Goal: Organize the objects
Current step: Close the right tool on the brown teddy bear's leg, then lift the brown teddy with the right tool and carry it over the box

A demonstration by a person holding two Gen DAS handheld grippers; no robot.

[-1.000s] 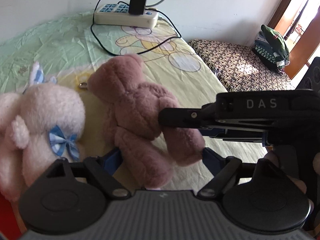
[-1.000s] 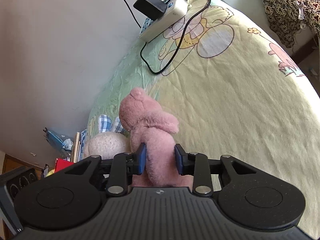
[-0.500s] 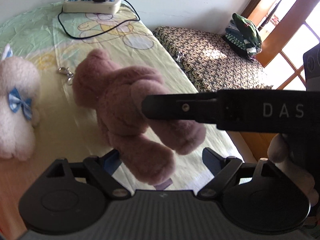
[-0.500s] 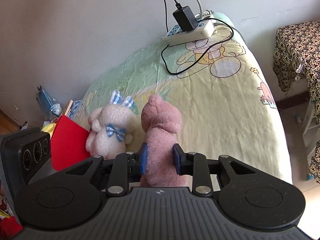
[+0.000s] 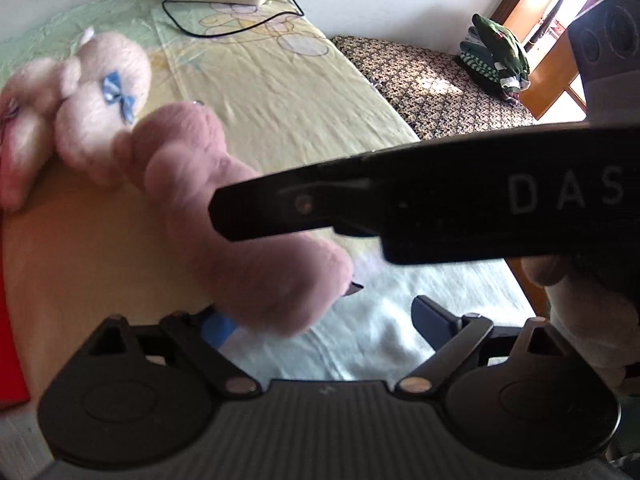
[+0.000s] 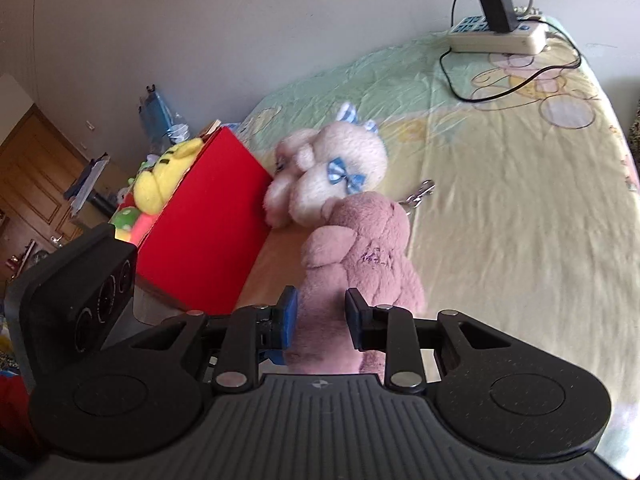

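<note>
My right gripper (image 6: 320, 314) is shut on a dusty-pink plush bear (image 6: 360, 252) and holds it lifted above the bed. The same bear (image 5: 224, 216) shows blurred in the left wrist view, with the right gripper's black finger across it. My left gripper (image 5: 320, 320) is open and empty, just below the bear. A pale pink plush with a blue bow (image 6: 332, 176) lies on the bed against a red box (image 6: 204, 224); it also shows in the left wrist view (image 5: 92, 108).
The red box holds a yellow plush (image 6: 164, 172) and other toys. A white power strip (image 6: 496, 36) with a black charger and cable lies at the bed's far end. A patterned stool (image 5: 432, 84) with folded green clothes (image 5: 496, 56) stands beside the bed.
My right gripper has lifted the pink bear off the bed and carried it left, toward the red box. The left gripper stays open beneath it.
</note>
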